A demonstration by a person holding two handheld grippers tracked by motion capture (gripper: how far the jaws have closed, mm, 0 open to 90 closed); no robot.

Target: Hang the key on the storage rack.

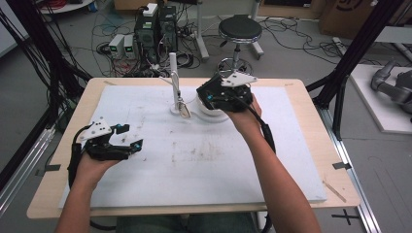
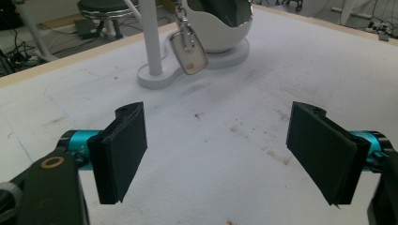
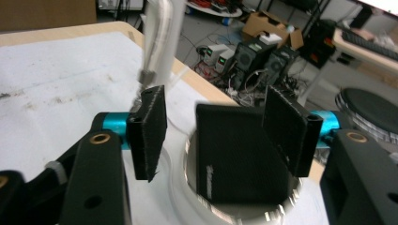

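Hovering over the white bowl [image 1: 212, 110] at the far middle of the surface [image 1: 145, 194], the right gripper [image 1: 210, 97] has its jaws partly apart and nothing pinched between them. In the right gripper view a dark wallet [image 3: 237, 154] stands in the bowl just below and between the jaws, apart from both pads, so it looks freshly set down there. It sits on edge, leaning on the bowl's wall, long axis running up out of the bowl and tilted a little, its flat face toward the camera. The bowl likely serves as a catch-all dish, and standing the wallet on edge is the only way it fits.

Beside the bowl a white post [image 1: 173, 80] rises from the same base, and a key fob [image 1: 183, 108] hangs from it on a chain, long axis pointing down, its lower end close to the base.

The left gripper [image 1: 131, 137] rests low at the near left of the surface, well apart from the bowl, jaws wide and holding nothing; it points toward the stand, seemingly waiting its turn
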